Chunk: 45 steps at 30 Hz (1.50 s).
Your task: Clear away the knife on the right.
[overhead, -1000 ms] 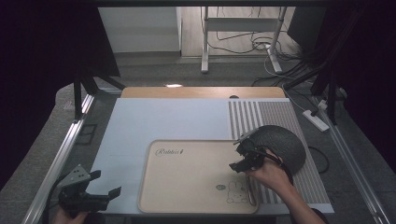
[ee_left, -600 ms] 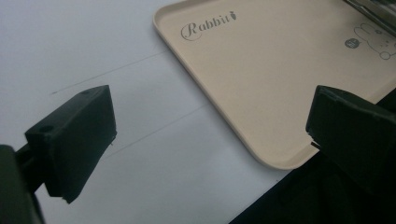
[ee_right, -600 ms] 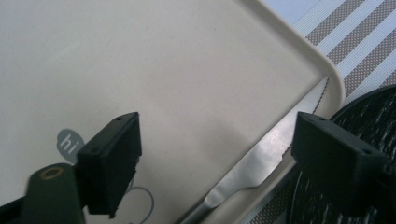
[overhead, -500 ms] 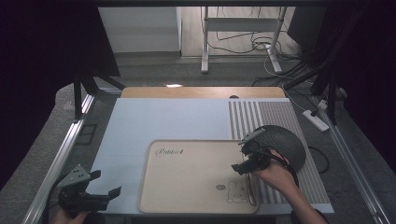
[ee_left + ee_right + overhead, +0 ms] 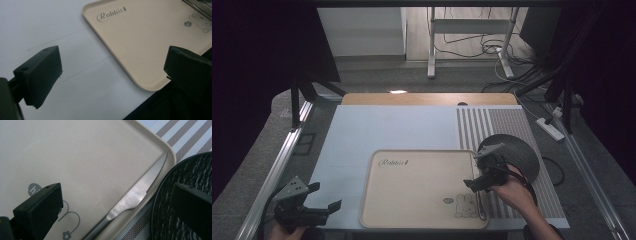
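Right claw (image 5: 482, 170) shifted rightward; serrated steel knife (image 5: 135, 200) on smooth tray (image 5: 100, 165).

Two hand-held grippers, both black. Left gripper (image 5: 322, 196) has a grey three-cornered plate on top and blocky matte jaws, each with a small round hole near the tip. Right gripper (image 5: 480, 169) has the same grey plate and square-ended jaws. Forearms bare, no sleeves visible.

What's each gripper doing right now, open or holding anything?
Left gripper: open, holding nothing, over the table's near left edge.
Right gripper: open, holding nothing, above the knife on the tray.
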Tool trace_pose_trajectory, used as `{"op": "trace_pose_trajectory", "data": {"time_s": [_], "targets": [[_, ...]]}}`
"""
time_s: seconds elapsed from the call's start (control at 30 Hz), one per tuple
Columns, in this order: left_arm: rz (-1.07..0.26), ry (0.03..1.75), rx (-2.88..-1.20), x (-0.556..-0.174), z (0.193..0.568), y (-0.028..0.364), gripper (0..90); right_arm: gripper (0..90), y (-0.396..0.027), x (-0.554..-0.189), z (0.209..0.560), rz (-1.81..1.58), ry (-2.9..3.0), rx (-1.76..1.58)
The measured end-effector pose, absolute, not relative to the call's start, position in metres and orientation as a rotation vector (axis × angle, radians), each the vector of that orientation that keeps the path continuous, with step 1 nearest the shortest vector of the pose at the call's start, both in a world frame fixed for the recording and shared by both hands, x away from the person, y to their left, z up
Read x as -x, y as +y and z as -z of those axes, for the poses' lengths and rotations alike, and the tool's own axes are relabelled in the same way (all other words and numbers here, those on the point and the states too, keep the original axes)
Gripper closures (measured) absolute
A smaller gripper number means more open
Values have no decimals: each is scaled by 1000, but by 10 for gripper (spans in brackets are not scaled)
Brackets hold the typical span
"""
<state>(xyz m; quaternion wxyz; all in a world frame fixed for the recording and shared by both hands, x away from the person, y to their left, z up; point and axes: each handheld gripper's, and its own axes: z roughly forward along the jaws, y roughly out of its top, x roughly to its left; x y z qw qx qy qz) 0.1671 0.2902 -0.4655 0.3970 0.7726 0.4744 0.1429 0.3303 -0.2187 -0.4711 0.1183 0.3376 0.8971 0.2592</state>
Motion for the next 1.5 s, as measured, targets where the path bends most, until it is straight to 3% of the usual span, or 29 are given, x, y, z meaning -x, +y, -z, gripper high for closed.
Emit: {"op": "trace_pose_trajectory", "data": {"time_s": [1.5], "targets": [[-360, 1208, -1955, -168, 466, 290, 26, 0, -288, -274, 455, -955, 2409, -1156]]}}
